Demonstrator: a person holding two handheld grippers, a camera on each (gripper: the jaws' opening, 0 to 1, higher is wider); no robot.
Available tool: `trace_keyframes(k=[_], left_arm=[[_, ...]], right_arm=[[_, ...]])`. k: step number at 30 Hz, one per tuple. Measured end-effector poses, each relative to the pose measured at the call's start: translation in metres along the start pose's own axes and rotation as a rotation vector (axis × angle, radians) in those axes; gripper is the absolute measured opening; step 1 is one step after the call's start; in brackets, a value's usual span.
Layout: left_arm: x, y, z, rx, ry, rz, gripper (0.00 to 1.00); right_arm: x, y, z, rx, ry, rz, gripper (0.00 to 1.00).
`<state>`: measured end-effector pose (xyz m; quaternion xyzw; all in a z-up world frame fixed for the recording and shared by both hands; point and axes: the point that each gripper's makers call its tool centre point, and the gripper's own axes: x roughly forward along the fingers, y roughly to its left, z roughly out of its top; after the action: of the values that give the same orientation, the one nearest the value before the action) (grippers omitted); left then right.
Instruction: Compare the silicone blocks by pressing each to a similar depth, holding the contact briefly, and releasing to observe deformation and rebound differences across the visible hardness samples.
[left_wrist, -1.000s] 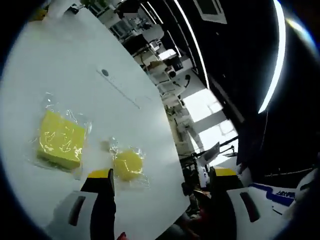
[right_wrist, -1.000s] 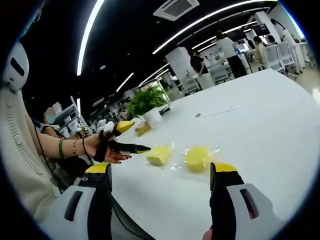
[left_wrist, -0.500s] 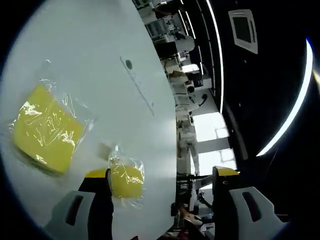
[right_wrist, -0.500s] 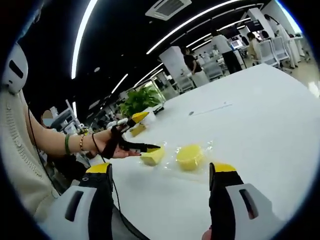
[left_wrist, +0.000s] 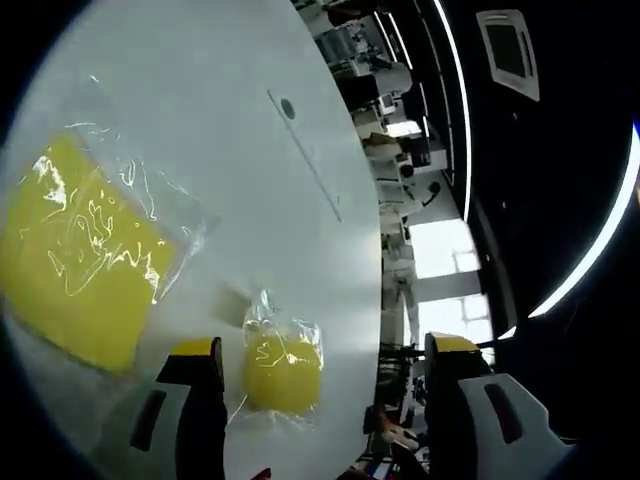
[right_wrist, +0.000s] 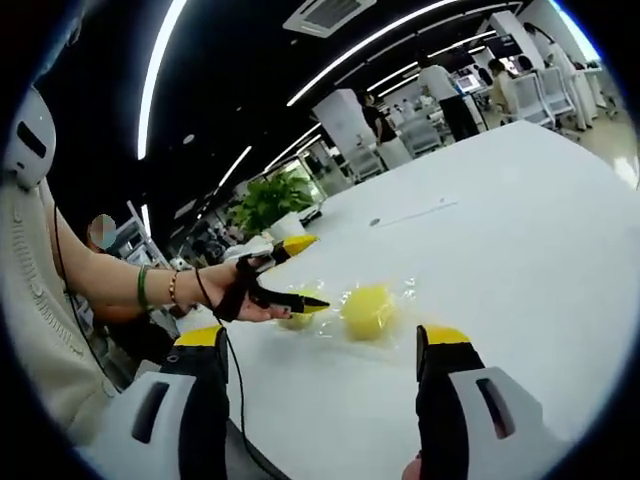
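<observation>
A square yellow silicone block in clear wrap lies on the white table, large at the left of the left gripper view. A round yellow block, also wrapped, sits just inside the left jaw of my open left gripper. In the right gripper view the round block lies ahead of my open right gripper, apart from it. A hand holds the left gripper open over the square block, which is mostly hidden behind it.
The table stretches far to the right. A potted plant stands at its far edge behind the hand. People and chairs are in the background. The table's edge runs close past the round block.
The left gripper has come closer to the blocks; the square one now looms larger. In the right gripper view the hand with the left gripper moved right, over the square block.
</observation>
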<state>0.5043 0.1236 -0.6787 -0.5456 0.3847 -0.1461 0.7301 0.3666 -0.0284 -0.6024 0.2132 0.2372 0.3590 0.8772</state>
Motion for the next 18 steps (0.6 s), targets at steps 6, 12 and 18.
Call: trace_keyframes(k=[6, 12, 18], left_arm=[[0.013, 0.003, -0.001, 0.008, 0.011, 0.011, 0.79], [0.024, 0.006, -0.001, 0.009, 0.017, 0.015, 0.78], [0.032, 0.008, -0.003, 0.000, 0.014, 0.010, 0.73]], right_arm=[[0.001, -0.006, 0.000, 0.013, -0.003, 0.000, 0.69], [0.004, -0.012, 0.000, 0.020, 0.000, 0.002, 0.67], [0.004, -0.019, 0.000, 0.030, 0.001, 0.004, 0.67]])
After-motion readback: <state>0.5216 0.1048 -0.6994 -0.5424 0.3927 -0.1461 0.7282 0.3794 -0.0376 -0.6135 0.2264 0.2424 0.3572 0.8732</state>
